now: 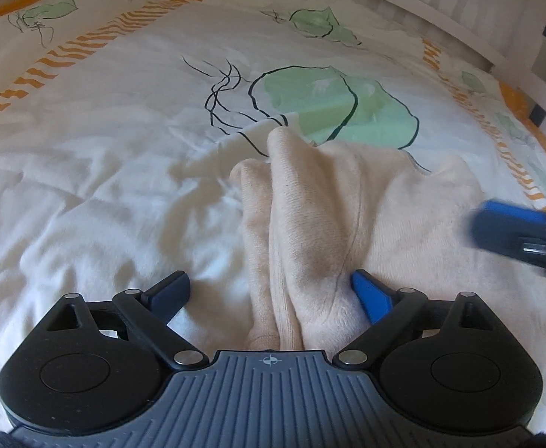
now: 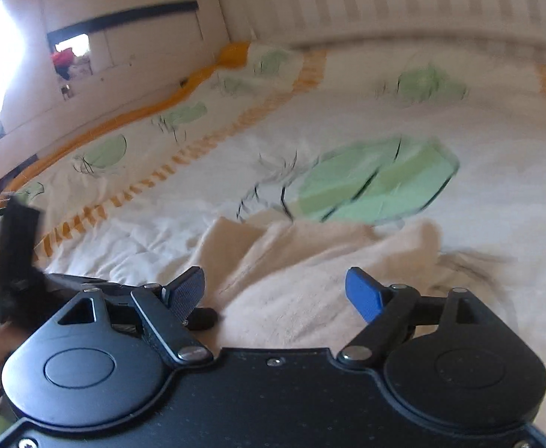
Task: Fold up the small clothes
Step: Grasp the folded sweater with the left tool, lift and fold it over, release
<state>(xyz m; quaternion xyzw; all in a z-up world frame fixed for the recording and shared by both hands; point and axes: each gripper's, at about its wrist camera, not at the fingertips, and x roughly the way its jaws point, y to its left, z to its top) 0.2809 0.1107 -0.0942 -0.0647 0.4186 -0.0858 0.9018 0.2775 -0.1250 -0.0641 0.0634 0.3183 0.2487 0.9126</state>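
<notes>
- Left gripper [image 1: 271, 293]: jaws wide. A raised fold of the garment [image 1: 347, 224] stands between the 2 fingers. The blue finger [image 1: 370, 296] touches or nearly touches the cloth on its 3 o'clock side; the dark finger [image 1: 170, 293] stands clear of it, over the duvet [image 1: 105, 186].
- Garment: cream, soft knit, lying on the duvet. In the left wrist view it fills the centre and runs toward 3 o'clock. 2 rounded ridges of cloth rise toward 12 o'clock, ending just short of the green print [image 1: 344, 108].
- Right gripper [image 2: 275, 293]: jaws wide, nothing between the pads. Cloth lies below the gap; contact cannot be told, as the view is motion-blurred.
- Right gripper also shows in the left wrist view, at the 3 o'clock edge, as a blurred blue and black shape over the garment.
- In the right wrist view the garment spreads from centre toward 3 o'clock, with a rumpled far edge just below the large green print [image 2: 377, 183].
- A black part of the left gripper shows at 9 o'clock in the right wrist view, blurred.
- Duvet: white, creased, with green shapes outlined in black and an orange dashed border [image 1: 86, 39].
- Wall with pale vertical stripes [image 2: 385, 0] behind the bed at 12 o'clock.
- Shelf opening with red items [image 2: 69, 58] at 10 o'clock in the right wrist view.
</notes>
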